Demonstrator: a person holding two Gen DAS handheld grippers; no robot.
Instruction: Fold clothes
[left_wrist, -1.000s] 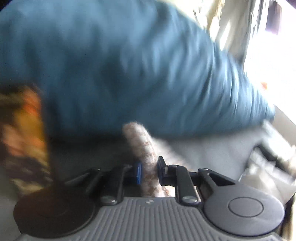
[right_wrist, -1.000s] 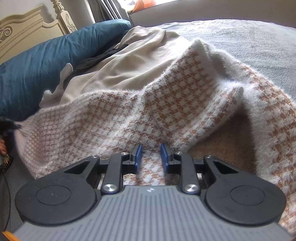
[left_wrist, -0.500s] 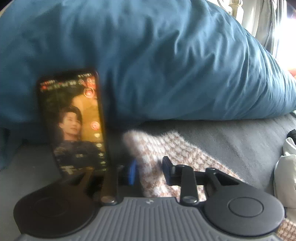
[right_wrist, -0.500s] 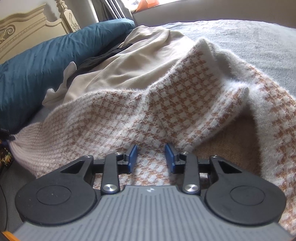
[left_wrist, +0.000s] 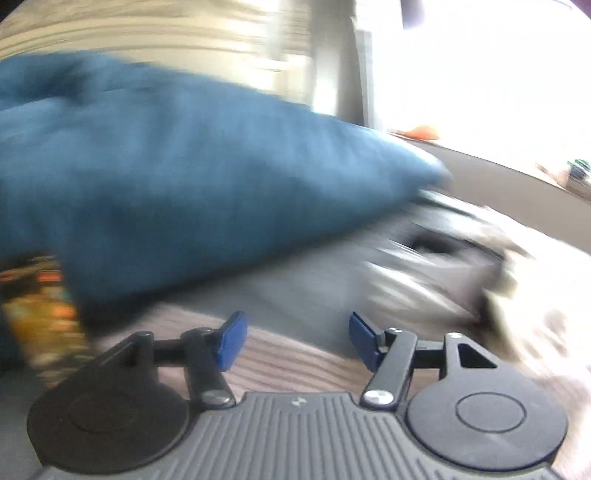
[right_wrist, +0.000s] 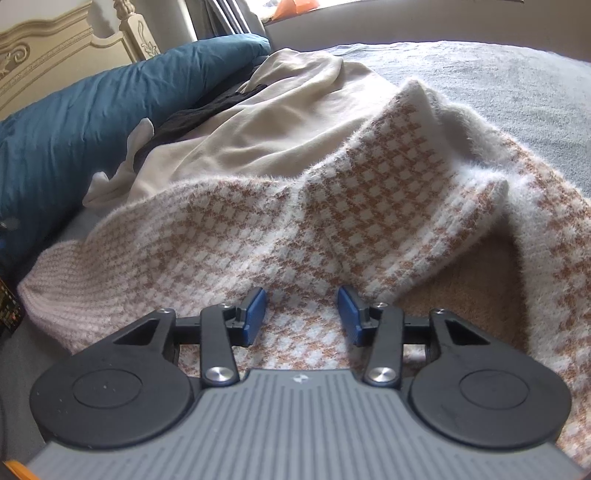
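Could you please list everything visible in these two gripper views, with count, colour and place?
sweater: one, white and tan check, spread on the bed under the right gripper
cream garment: one, beyond the sweater
dark garment: one, black, between cream garment and pillow
pillow: one, teal, at the headboard
headboard: one, cream, carved
bed cover: one, grey
phone: one, lit screen, blurred, against the pillow
left gripper: jaws opening, nothing pinched
right gripper: jaws opening over the sweater
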